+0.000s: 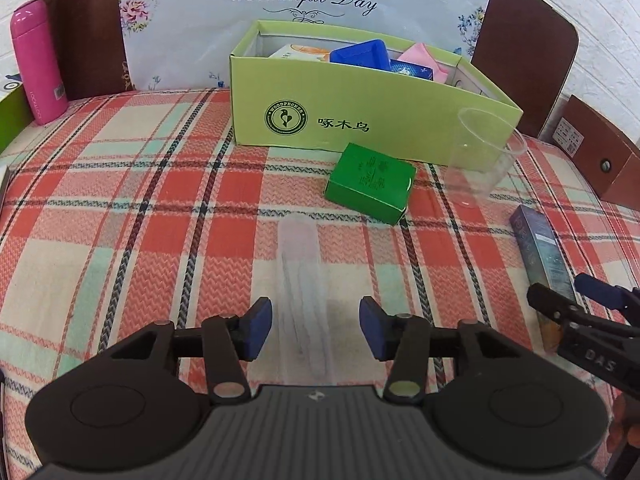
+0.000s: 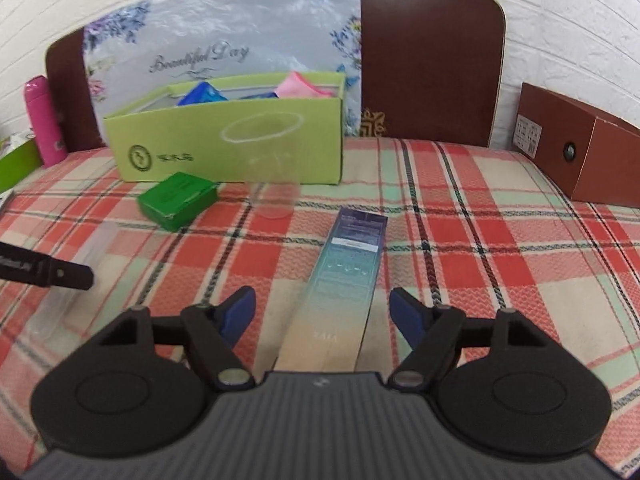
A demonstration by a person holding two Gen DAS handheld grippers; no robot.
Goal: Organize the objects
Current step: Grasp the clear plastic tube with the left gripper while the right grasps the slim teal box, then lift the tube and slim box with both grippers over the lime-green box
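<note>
My left gripper (image 1: 316,328) is open, its jaws on either side of a clear plastic tube case (image 1: 302,284) lying on the plaid cloth. My right gripper (image 2: 322,314) is open, its jaws on either side of a long blue-to-tan gradient box (image 2: 344,284); that box also shows in the left wrist view (image 1: 542,256). A light green cardboard box (image 1: 360,120) at the back holds blue, pink and white items; it also shows in the right wrist view (image 2: 224,148). A small dark green box (image 1: 370,182) and a clear plastic cup (image 1: 480,156) stand in front of it.
A pink bottle (image 1: 38,64) stands at the back left. A brown box (image 2: 580,152) lies at the right edge. Brown chair backs (image 2: 428,60) and a floral "Beautiful Day" board (image 1: 304,0) stand behind the table. The right gripper's tips (image 1: 560,300) show in the left wrist view.
</note>
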